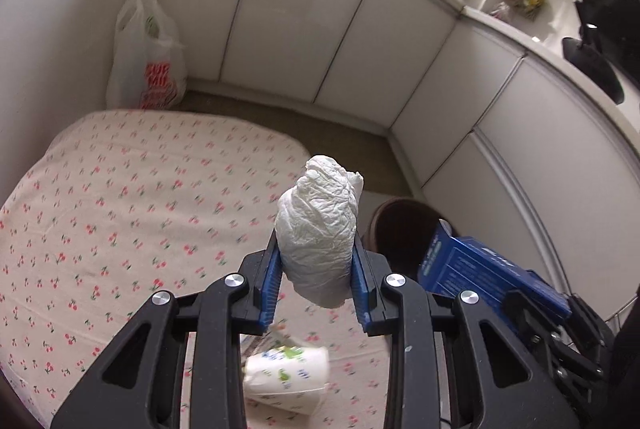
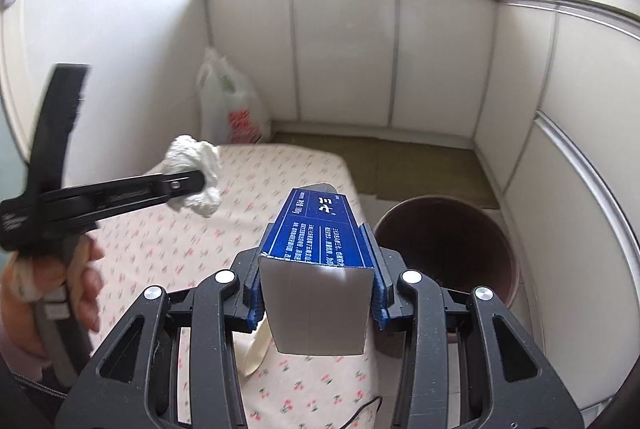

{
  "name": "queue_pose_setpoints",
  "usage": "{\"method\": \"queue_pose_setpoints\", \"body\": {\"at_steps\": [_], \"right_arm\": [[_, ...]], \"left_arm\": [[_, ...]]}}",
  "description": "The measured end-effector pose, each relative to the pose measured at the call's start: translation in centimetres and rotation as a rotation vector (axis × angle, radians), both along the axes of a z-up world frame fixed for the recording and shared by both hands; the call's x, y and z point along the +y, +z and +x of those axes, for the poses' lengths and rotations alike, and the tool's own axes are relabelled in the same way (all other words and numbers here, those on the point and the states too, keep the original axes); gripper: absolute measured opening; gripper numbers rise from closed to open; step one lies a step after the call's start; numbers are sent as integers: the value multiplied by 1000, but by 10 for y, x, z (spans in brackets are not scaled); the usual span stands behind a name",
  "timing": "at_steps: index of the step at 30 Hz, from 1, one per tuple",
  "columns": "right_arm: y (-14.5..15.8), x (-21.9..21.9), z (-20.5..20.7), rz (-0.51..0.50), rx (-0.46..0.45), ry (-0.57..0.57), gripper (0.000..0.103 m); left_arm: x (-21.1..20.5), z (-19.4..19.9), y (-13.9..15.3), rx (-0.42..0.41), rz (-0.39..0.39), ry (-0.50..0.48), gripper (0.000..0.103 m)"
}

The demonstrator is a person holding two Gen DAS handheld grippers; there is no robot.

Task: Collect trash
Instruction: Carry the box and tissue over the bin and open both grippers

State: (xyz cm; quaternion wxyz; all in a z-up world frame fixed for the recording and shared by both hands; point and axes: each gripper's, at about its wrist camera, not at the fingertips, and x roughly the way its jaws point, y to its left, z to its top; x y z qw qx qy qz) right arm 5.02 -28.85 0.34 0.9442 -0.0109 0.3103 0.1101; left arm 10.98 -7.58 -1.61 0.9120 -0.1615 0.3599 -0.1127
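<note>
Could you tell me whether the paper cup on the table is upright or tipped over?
Tipped over: the paper cup lies on its side on the cherry-print tablecloth.

Trash in the air, a cup on the cloth, and an open bin.

A crumpled white paper wad [image 1: 318,229] is held upright above the cherry-print cloth. To its right a long blue box [image 2: 320,229] with white print, its near end open, points toward the far side. A white paper cup [image 1: 286,381] with green marks lies tipped on the near cloth. The round brown bin [image 2: 448,245] stands on the floor just right of the box.
</note>
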Motion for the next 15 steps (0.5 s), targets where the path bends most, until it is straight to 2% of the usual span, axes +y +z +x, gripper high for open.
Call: {"method": "queue_pose_setpoints", "body": {"at_steps": [6, 15], "right_arm": [[12, -35, 8, 31, -43, -101, 38], [2, -94, 33, 54, -30, -250, 38]], "left_arm": [[-36, 4, 27, -44, -29, -57, 31], [-98, 23, 29, -40, -7, -155, 31]]}}
